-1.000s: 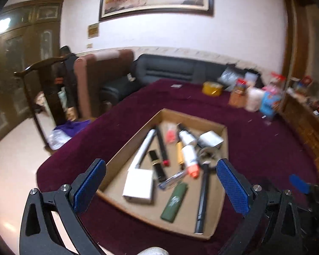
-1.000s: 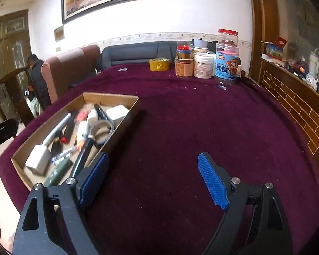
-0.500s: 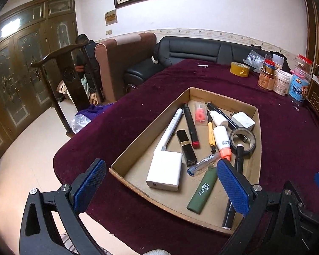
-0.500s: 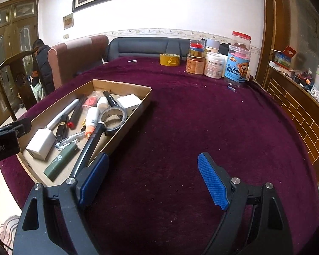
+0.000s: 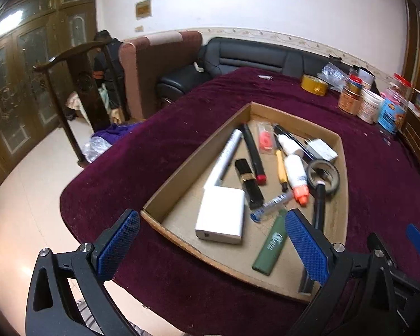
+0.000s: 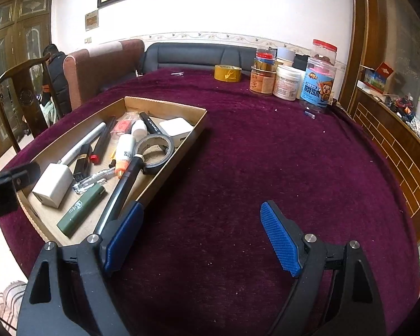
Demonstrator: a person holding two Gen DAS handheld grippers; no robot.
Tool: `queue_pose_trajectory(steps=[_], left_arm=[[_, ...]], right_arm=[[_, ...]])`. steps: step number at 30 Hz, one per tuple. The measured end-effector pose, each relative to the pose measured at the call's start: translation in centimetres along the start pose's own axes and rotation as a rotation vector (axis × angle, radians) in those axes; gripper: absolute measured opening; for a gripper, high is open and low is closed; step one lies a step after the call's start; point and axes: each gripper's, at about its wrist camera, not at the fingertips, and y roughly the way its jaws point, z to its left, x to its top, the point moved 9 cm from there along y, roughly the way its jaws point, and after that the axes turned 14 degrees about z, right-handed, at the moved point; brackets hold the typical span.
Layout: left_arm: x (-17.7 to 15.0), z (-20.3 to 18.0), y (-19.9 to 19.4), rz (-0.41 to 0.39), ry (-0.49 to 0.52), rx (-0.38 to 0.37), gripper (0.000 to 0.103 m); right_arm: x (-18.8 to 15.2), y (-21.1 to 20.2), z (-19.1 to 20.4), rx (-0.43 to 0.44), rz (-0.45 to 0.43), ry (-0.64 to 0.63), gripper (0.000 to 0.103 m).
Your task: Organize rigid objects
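Over a dozen small rigid items are lying in a shallow brown cardboard tray (image 5: pixel 182 173) that is sitting on a table covered in dark maroon velvet cloth (image 6: pixel 266 154). At the tray's six o'clock end a white rectangular power bank (image 5: pixel 221 215) is lying beside an olive-green lighter (image 5: pixel 270 247), and toward three o'clock a long black flashlight (image 6: pixel 126 184) is resting its tip on a black tape roll (image 6: pixel 154 151). The left wrist view is showing the left gripper (image 5: pixel 210 240) hanging over the tray's near edge, jaws spread wide and holding nothing. Only the right wrist view is showing the right gripper (image 6: pixel 201 235), likewise gaping and empty, over bare cloth at the tray's three o'clock side. At twelve o'clock, plastic jars (image 6: pixel 288 81) and a yellow tape roll (image 6: pixel 227 72) are standing well apart from the tray.
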Motion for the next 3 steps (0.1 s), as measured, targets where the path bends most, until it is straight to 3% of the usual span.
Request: queue_pose_trajectory(steps=[3], left_arm=[[-0.26, -1.12, 0.20, 0.048, 0.029, -0.062, 0.102]], right_arm=[[0.32, 0.18, -1.18, 0.015, 0.012, 0.025, 0.087]])
